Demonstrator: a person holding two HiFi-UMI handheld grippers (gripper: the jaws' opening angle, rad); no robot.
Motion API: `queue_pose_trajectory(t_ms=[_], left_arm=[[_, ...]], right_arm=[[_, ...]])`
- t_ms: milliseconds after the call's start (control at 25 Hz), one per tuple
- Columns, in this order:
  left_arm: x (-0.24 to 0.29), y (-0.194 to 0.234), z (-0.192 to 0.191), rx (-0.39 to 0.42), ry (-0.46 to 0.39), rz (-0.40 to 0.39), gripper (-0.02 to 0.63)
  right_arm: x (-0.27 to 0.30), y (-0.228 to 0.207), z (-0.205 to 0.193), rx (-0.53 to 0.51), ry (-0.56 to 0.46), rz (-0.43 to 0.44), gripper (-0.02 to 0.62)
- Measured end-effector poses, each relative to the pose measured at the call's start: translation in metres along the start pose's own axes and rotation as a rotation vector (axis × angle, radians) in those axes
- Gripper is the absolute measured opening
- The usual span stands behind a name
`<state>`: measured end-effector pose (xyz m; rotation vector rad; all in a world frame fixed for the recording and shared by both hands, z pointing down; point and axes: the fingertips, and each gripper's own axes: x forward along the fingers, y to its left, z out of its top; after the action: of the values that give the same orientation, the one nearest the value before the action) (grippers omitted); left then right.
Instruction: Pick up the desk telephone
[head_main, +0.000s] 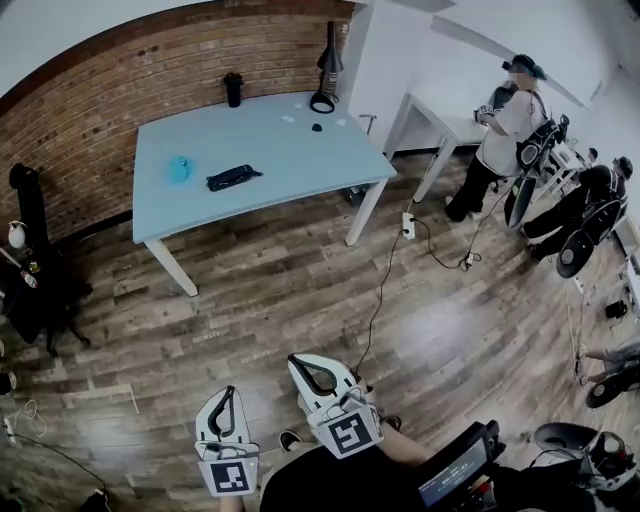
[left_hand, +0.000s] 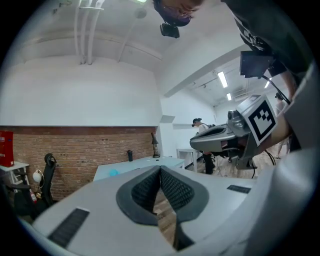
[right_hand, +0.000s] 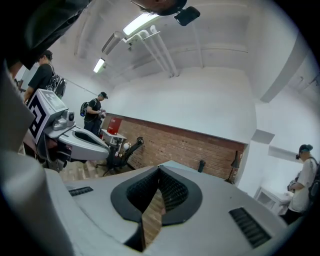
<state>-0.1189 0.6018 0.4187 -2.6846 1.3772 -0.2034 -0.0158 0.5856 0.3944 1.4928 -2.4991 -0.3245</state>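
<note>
The desk telephone (head_main: 234, 178), a flat black object, lies on the light blue table (head_main: 300, 150) far across the room, near the table's left middle. Both grippers are held low at the bottom of the head view, well short of the table. The left gripper (head_main: 228, 393) (left_hand: 160, 169) is shut with nothing between its jaws. The right gripper (head_main: 306, 362) (right_hand: 159, 169), just to its right, is also shut and empty. Both point level toward the brick wall and the table.
A teal object (head_main: 179, 168) lies left of the telephone; a black cup (head_main: 233, 89) and a black lamp (head_main: 327, 72) stand at the table's back. A cable (head_main: 385, 290) runs over the wooden floor. People (head_main: 505, 130) stand by a white table (head_main: 440, 115) at right. A dark chair (head_main: 35, 270) stands at left.
</note>
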Motion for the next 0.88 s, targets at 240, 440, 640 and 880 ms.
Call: queue_pose_trajectory(t_ms=[240, 440, 640, 880], left_arm=[[0.067, 0.002, -0.002, -0.005, 0.148, -0.024, 0.017], [0.124, 0.005, 0.009, 0.001, 0.176, -0.006, 0.017], [0.162, -0.007, 0.001, 0.011, 0.253, -0.002, 0.017], [0.189, 0.012, -0.018, -0.058, 0.243, -0.003, 0.017]], right_arm=[[0.052, -0.049, -0.015, 0.134, -0.028, 0.041, 0.008], [0.081, -0.097, -0.035, 0.217, -0.037, 0.049, 0.008], [0.104, -0.131, -0.059, 0.237, -0.011, 0.062, 0.008], [0.142, -0.142, -0.069, 0.203, 0.033, 0.078, 0.008]])
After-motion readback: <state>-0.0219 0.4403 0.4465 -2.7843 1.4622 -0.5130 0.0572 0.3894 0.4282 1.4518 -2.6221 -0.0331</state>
